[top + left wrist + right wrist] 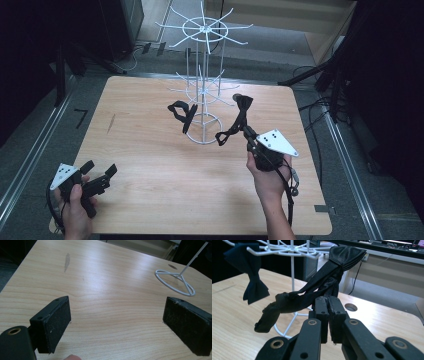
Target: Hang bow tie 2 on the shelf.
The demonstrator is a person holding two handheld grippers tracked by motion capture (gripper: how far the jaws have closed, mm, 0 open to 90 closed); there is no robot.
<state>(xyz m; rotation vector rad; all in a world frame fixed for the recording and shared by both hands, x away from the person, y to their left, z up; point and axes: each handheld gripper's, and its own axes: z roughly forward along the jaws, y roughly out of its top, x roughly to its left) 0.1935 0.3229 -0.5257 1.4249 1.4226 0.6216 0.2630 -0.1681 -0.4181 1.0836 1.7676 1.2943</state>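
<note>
A person's right gripper (248, 134), jaws pinched together on the strap of a black bow tie (322, 282), holds it just right of a white wire rack (204, 75). The tie runs long and slanted, from the jaws up and away to its knot beside a lower rack hook, so hanging it looks like a short lift forward. A second bow tie (182, 113) hangs left of the pole. The left gripper (101, 180) rests wide open and holding nothing at the table's (150, 175) near left corner, well apart, with bare wood ahead.

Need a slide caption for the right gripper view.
Right gripper shut on a black bow tie beside the white wire rack, where another bow tie hangs.
</note>
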